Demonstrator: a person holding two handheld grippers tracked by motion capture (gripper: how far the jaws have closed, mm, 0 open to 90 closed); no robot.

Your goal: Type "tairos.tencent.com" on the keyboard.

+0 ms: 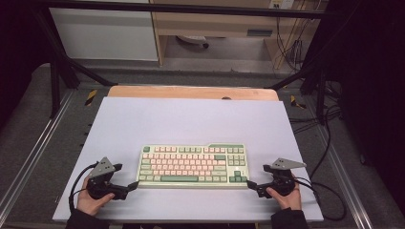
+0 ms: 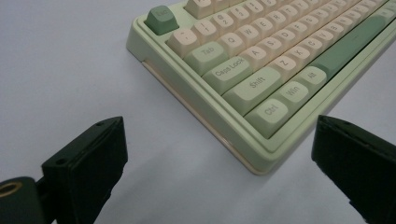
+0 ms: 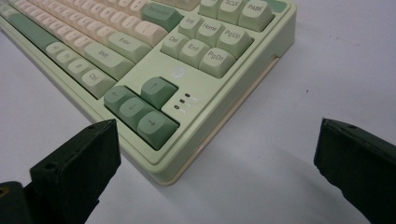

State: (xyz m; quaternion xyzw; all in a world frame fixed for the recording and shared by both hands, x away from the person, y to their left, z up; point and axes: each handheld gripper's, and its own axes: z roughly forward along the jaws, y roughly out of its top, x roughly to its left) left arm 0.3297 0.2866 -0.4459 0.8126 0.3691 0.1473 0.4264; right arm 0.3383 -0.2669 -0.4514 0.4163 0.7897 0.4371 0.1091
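A pale green keyboard (image 1: 193,166) with cream and pink keys lies flat on the lavender mat (image 1: 191,119), near its front edge. My left gripper (image 1: 132,186) rests on the mat at the keyboard's front left corner, pointing right, jaws wide apart. In the left gripper view the left gripper (image 2: 218,125) frames the Ctrl corner of the keyboard (image 2: 261,56) without touching it. My right gripper (image 1: 252,185) mirrors it at the front right corner. In the right gripper view the open right gripper (image 3: 217,125) faces the arrow-key corner of the keyboard (image 3: 140,46), pads clear of it.
The mat covers a wooden tabletop (image 1: 191,92) inside a black metal frame (image 1: 57,76). Cables (image 1: 329,191) trail off the right side onto the floor. A wooden cabinet (image 1: 215,24) stands beyond the table. Bare mat lies behind the keyboard.
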